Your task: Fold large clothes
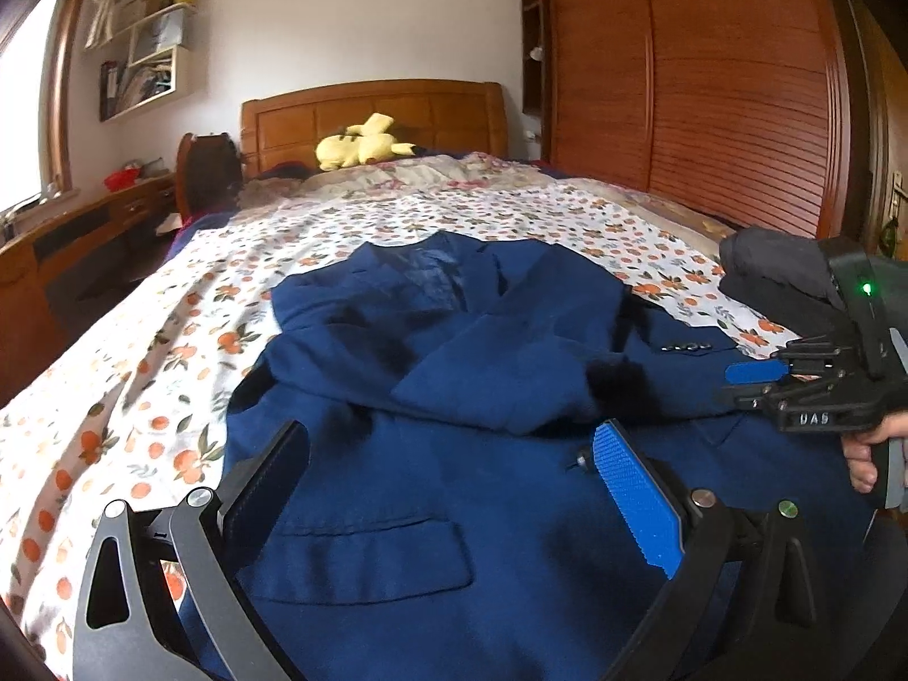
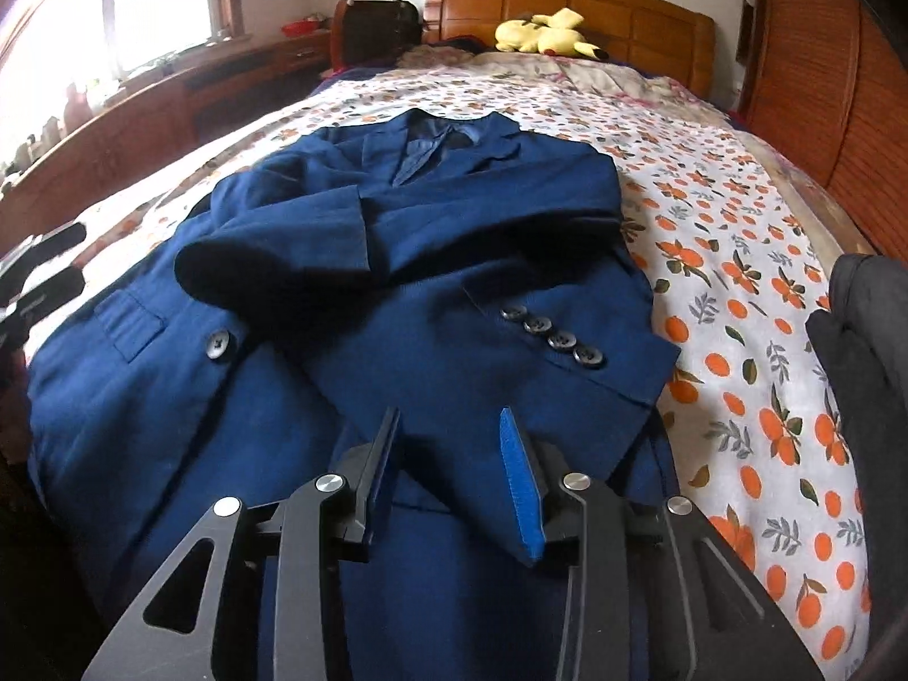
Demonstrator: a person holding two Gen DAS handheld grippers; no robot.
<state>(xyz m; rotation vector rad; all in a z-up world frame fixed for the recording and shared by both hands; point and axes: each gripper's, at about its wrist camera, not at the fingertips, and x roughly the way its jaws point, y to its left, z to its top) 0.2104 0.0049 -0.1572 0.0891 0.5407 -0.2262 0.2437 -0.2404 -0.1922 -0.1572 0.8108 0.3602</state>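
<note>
Both sleeves lie crossed on the jacket (image 2: 363,295). Left gripper (image 1: 448,471) spread wide, right gripper (image 2: 451,454) partly spread, both empty: pinch the hem corners evenly, fold up.

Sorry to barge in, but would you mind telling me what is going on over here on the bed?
A person with a gripper in each hand is folding a blue jacket laid on the flowered bedsheet. Both sleeves already lie crossed over its chest. The left gripper hangs over the lower front, jaws wide apart and empty. The right gripper points at the hem, jaws partly apart, gripping nothing.
</note>
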